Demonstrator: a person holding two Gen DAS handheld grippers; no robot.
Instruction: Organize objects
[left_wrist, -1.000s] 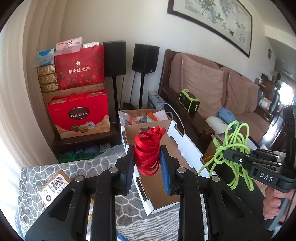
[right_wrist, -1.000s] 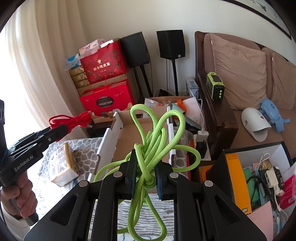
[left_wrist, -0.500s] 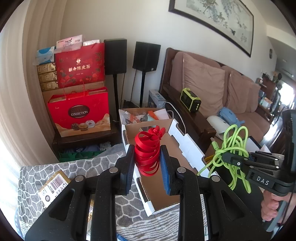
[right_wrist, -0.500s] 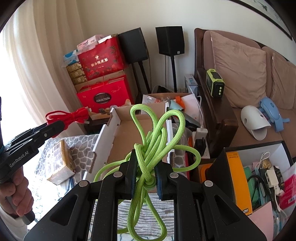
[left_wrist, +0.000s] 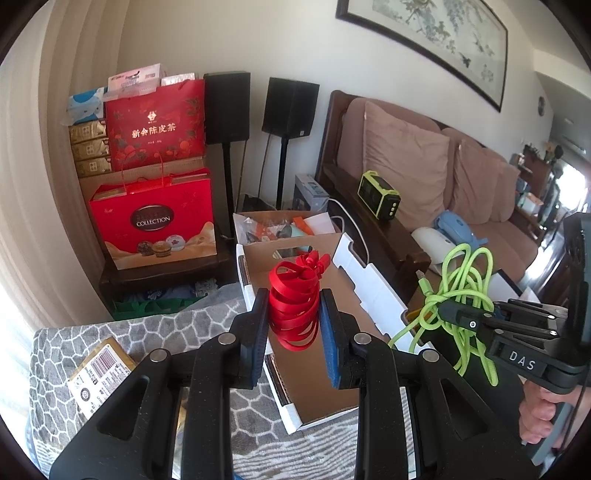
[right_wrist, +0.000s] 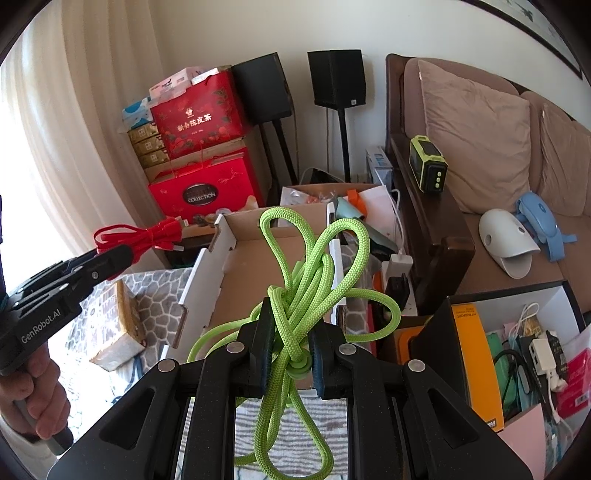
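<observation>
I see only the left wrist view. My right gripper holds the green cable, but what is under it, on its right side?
Observer: A black open box with an orange packet, white chargers and cables inside.
Operator: Is the green braided cable tied?
Observer: Yes, a knot sits between the right gripper pads.
Operator: And the coiled red flat cable in my left gripper?
Observer: From the right wrist view, its white plugs stick out sideways.

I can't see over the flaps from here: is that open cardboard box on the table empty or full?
Empty as far as shown: the cardboard box shows only bare brown floor; the near part is hidden behind the green cord.
</observation>
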